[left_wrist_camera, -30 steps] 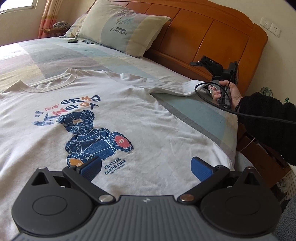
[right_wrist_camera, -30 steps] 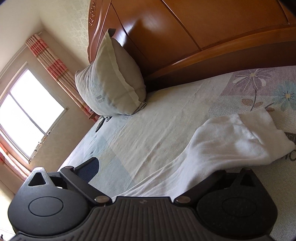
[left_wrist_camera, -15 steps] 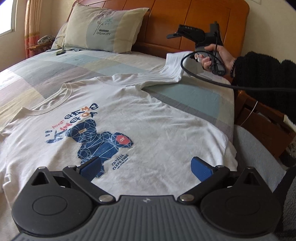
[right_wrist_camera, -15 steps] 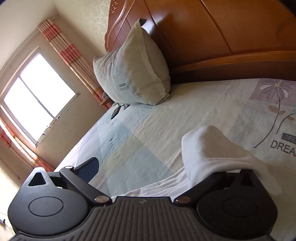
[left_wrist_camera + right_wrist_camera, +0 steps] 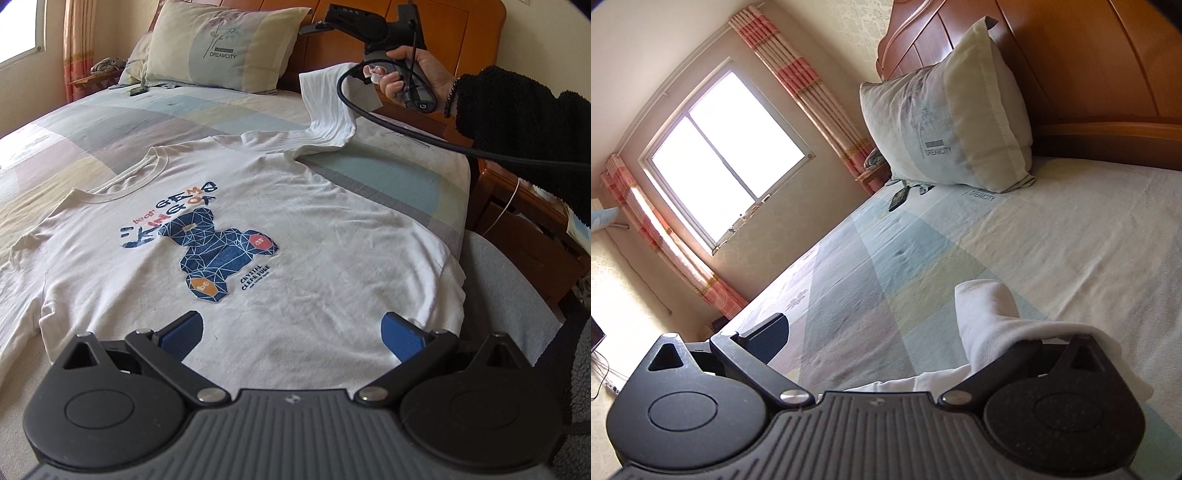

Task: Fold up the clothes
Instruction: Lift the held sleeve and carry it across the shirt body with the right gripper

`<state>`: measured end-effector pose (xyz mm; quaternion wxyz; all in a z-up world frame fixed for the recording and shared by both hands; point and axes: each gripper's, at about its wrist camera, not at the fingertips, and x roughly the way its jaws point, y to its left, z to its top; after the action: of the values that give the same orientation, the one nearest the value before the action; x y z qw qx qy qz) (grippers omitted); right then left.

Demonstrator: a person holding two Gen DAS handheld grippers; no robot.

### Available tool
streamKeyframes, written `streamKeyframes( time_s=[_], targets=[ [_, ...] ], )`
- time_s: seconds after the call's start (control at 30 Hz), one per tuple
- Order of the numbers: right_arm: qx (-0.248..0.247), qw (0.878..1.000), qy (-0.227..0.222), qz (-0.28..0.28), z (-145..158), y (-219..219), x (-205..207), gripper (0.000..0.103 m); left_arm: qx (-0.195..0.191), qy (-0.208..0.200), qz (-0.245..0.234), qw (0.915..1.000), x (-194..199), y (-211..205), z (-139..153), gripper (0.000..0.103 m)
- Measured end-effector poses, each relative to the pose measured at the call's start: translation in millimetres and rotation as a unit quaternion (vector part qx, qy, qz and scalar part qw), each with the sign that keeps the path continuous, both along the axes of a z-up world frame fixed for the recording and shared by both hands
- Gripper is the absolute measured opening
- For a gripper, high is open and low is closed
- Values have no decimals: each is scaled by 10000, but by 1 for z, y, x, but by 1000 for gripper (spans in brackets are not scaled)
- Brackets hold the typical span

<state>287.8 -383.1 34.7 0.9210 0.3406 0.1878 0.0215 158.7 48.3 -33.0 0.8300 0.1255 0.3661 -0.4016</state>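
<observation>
white bear-print t-shirt (image 5: 229, 236) spread face up on the bed (image 5: 122, 122); right gripper (image 5: 886, 332) wide apart yet with the sleeve (image 5: 988, 325) draped over one finger, raised; left gripper (image 5: 291, 332) open, empty above the hem; sleeve fold apparently underway; next, likely sleeve carried inward over the chest.

The left tongs (image 5: 291, 334) have a black body with a ribbed grey centre plate, two round black discs, silver pivot screws and blue finger pads (image 5: 184, 330). The right tongs (image 5: 905, 336) share the black build, their one visible pad dark. The right hand (image 5: 413, 79) wears a fuzzy black sleeve (image 5: 517, 118) and dark beaded bracelet (image 5: 451, 98); a black cable (image 5: 406, 127) loops from the grey handle.
</observation>
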Motion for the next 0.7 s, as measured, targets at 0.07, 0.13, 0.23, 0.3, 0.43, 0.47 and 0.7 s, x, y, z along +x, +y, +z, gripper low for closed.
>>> streamKeyframes(
  time_s=[0.07, 0.13, 0.23, 0.3, 0.43, 0.47, 0.7],
  targets=[
    [30, 9999, 4, 126, 2, 13, 4, 103, 51, -2, 28, 10000, -3, 4, 2, 102],
    [26, 9997, 18, 247, 3, 25, 9, 103, 73, 34, 64, 9999, -6, 8, 4, 102],
    [31, 9992, 58, 397, 3, 41, 15, 103, 134, 104, 137, 9998, -8, 15, 10, 102],
    [36, 9988, 89, 483, 3, 51, 20, 103, 150, 146, 177, 9996, -9, 18, 15, 102],
    [65, 9982, 105, 587, 2, 69, 29, 103, 89, 268, 242, 9993, -9, 22, 21, 102],
    [87, 9982, 96, 581, 1, 72, 30, 103, 81, 289, 242, 9993, -9, 21, 21, 102],
    [52, 9986, 10, 520, -7, 112, 43, 103, 234, 369, 267, 9987, -6, 17, 18, 102]
  ],
)
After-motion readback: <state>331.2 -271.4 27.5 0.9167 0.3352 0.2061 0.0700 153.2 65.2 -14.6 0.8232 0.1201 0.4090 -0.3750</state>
